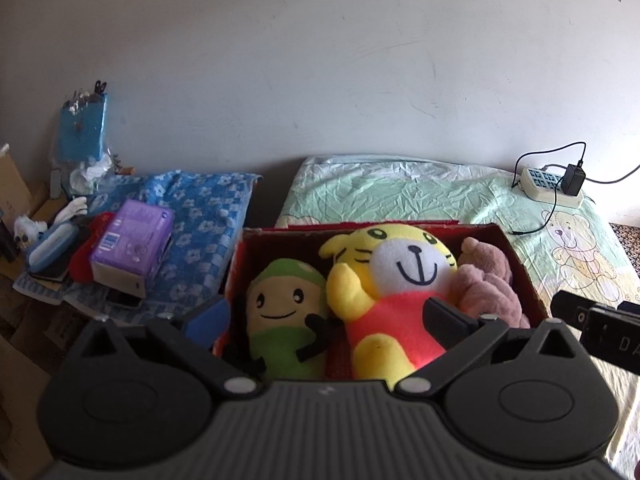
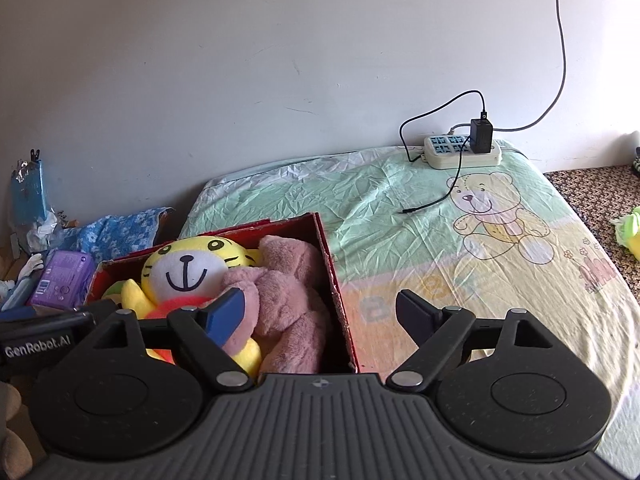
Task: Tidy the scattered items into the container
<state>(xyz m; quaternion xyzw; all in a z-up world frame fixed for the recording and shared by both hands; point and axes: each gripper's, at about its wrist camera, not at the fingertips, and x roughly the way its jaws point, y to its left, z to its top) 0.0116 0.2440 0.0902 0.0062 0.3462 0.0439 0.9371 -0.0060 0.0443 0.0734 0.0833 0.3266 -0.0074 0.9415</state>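
On the bed [image 2: 400, 216], near its left edge, sits a red cardboard box [image 1: 524, 276] that serves as the container. Three soft toys lie inside it. A green doll [image 1: 280, 312] is at the box's left side, a yellow tiger [image 1: 400, 264] in a red shirt is in the middle, and a pink plush animal [image 2: 288, 292] is against the box's right wall, touching the tiger. All three lie face up and packed close together.

Left hand-held gripper [image 1: 326, 318]: fingers spread apart, nothing between them, hovering over the near end of the box above the doll and tiger.

Right hand-held gripper [image 2: 320, 316]: fingers also spread apart and empty. Its left finger is over the pink plush; its right finger is past the box's right wall, over the bedsheet.

Beyond the box, at the far right corner of the bed, a power strip [image 2: 460, 152] with a black charger [image 2: 480, 136] plugged in. Left of the box, off the bed, a purple packet [image 1: 132, 244] lies on a blue flowered cloth [image 1: 204, 216].
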